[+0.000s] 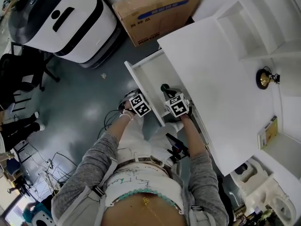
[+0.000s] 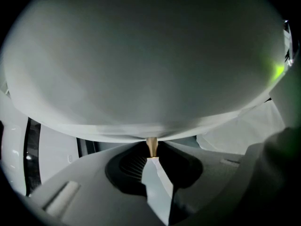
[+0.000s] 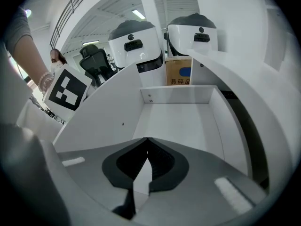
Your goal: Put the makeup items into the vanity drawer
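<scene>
Hovering right gripper (image 3: 146,139), jaws together, over drawer (image 3: 181,126).

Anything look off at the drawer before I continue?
Nothing stands out. The drawer sits open and straight, its visible floor bare, nothing spilled. The right gripper hangs shut and empty over it; the left gripper is shut on a tan piece.

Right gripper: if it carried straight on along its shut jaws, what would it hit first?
Most likely the bare white floor of the open drawer. The right gripper points down into it with nothing in between. Depth is hard to judge, so it might be the far wall instead.
</scene>
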Demonstrator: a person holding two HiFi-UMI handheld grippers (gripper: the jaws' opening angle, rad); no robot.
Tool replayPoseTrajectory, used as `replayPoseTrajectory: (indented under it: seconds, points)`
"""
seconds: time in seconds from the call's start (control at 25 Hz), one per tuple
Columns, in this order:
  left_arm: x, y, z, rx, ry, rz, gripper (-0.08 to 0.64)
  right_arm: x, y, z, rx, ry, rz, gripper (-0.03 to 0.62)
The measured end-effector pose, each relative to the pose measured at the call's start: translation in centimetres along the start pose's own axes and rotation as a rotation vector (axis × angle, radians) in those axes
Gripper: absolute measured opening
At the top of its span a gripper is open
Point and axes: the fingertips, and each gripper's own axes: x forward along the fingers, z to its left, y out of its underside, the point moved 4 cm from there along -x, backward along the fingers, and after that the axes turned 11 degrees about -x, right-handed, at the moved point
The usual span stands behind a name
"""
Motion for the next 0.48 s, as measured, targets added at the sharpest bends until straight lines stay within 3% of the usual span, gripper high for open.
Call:
replayPoseTrajectory:
  seconds: [0.48]
  points:
    - [0.2, -0.4, -0.1, 0.009, 0.004, 0.003, 0.08, -1.3, 0.2, 0.4, 0.015, 0.011, -0.025, 0.029]
